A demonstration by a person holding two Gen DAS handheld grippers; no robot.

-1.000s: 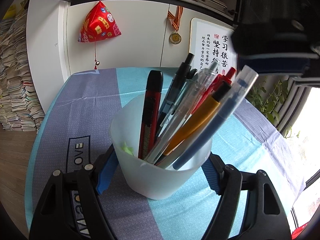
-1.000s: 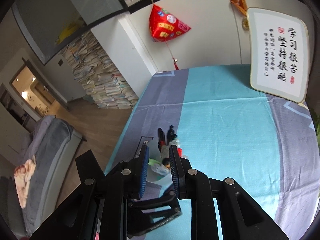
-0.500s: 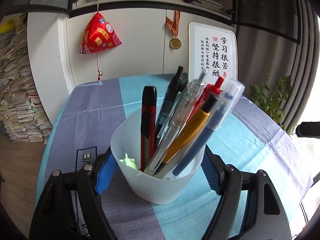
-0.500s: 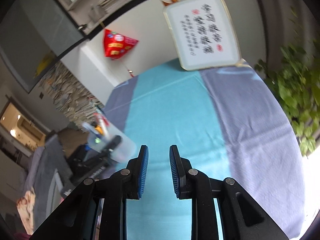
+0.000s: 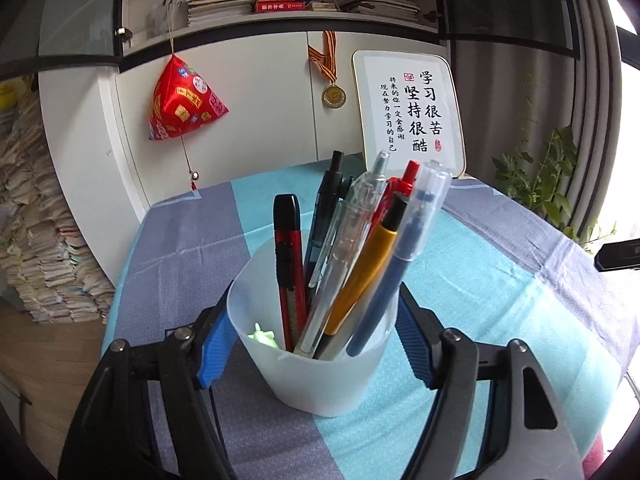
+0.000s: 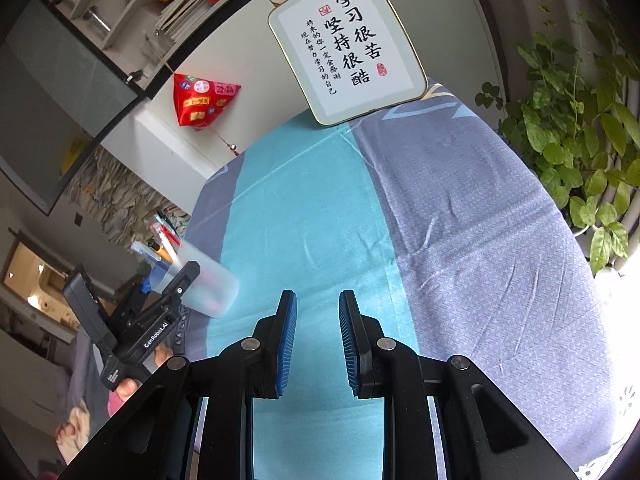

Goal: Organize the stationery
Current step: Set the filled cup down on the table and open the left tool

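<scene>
Looking down the left wrist view: left gripper (image 5: 312,344) clamped on a translucent cup (image 5: 320,376), blue pads pressed to both sides. The cup holds a red utility knife (image 5: 287,264), an orange pen (image 5: 364,280) and a blue pen (image 5: 400,264), upright, leaning right. Only the right wrist view shows the cup tilted at the tablecloth's (image 6: 312,208) left edge, a hand (image 6: 128,388) on the handle. Right gripper (image 6: 314,336) points down over bare cloth, jaws slightly apart, nothing between. Calligraphy plaque (image 6: 348,40) at far edge; plant (image 6: 576,136) right.
</scene>
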